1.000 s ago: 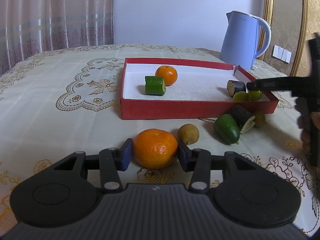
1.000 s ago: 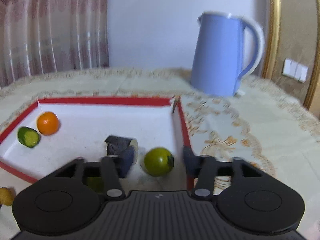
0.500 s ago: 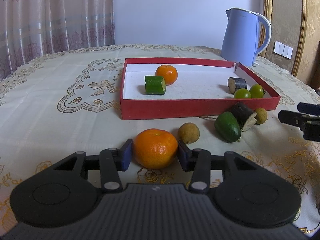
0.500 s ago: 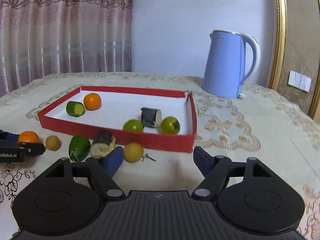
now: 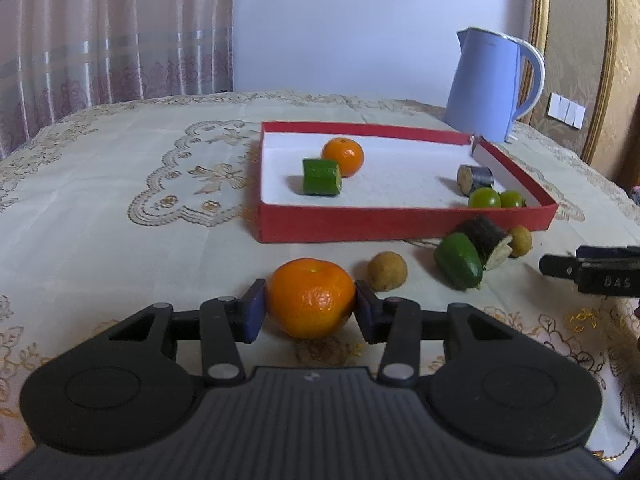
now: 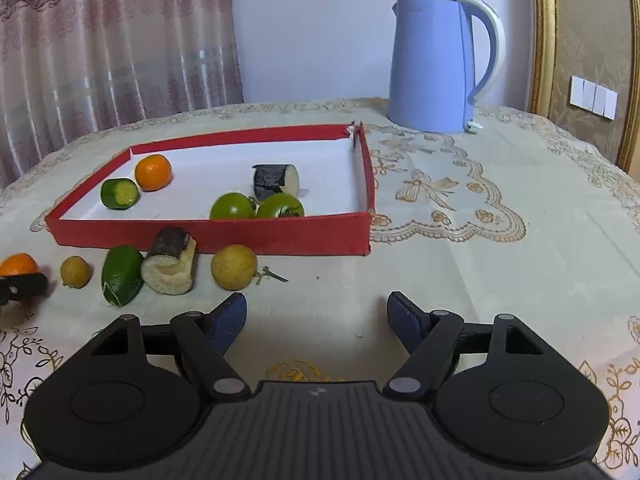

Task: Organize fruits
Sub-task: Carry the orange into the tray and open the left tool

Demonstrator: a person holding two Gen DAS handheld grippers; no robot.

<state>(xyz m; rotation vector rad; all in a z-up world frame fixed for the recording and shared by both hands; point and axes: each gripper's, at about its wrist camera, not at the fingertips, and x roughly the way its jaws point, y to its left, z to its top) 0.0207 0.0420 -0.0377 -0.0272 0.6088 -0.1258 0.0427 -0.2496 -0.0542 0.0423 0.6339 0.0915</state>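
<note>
Tangerine (image 5: 311,298) still pinched in left gripper (image 5: 310,308), low over surface (image 5: 120,240), short of red tray (image 5: 400,224). Right gripper (image 6: 316,320) now pulled back from tray, spread wide, holding nothing. Prob. next: longan (image 6: 233,267) w/ right, tangerine into tray.

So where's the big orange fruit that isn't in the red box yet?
The tangerine sits on the tablecloth between the left gripper's blue pads, in front of the red box, with a small brownish fruit just to its right.
</note>
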